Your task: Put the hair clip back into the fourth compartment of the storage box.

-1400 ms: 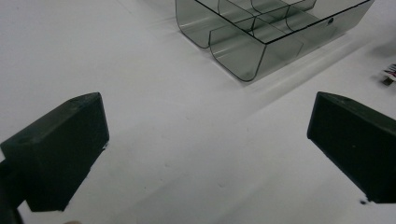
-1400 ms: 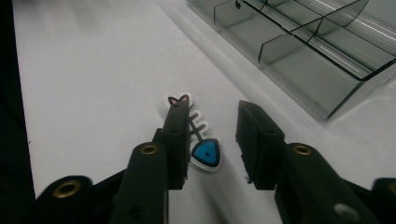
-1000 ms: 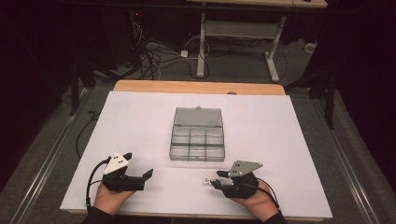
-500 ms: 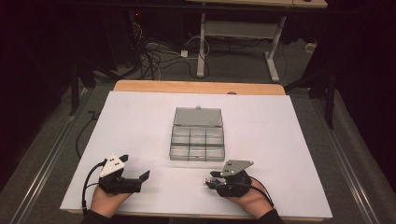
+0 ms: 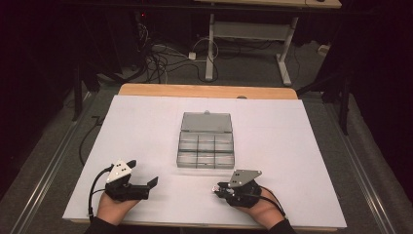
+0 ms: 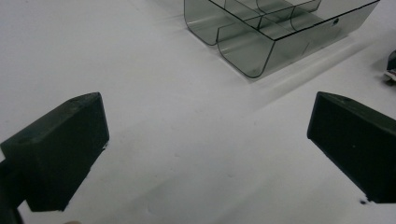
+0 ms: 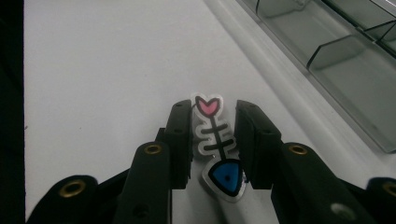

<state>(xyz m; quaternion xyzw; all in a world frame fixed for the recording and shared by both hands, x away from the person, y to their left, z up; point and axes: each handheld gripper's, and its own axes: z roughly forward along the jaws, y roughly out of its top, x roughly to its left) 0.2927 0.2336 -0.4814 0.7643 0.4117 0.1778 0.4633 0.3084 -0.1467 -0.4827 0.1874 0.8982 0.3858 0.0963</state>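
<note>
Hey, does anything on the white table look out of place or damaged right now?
Nothing looks damaged or spilled. The clear plastic compartment box sits square on the white table, lid open and compartments apparently empty. The only stray item is a small fishbone-shaped sticker with a blue head and pink tail, between the jaws of the right hand-held gripper.

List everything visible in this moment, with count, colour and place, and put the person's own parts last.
Compartment box: one, clear grey plastic, lid open, middle of the sheet.
Fish-bone charm: one, clear-edged, pink heart tail, black bones, blue head, lying between the right gripper's jaws.
Sheet: one, white, covering the table.
Table: one, wooden edge at the far side.
Desk frame: one, white, on the floor behind.
Cables: several, dark, on the floor behind.
Left gripper: one, black, jaws wide open, near left.
Right gripper: one, black, jaws just closing around the charm, near right.
Hands: two, at the near edge.
</note>
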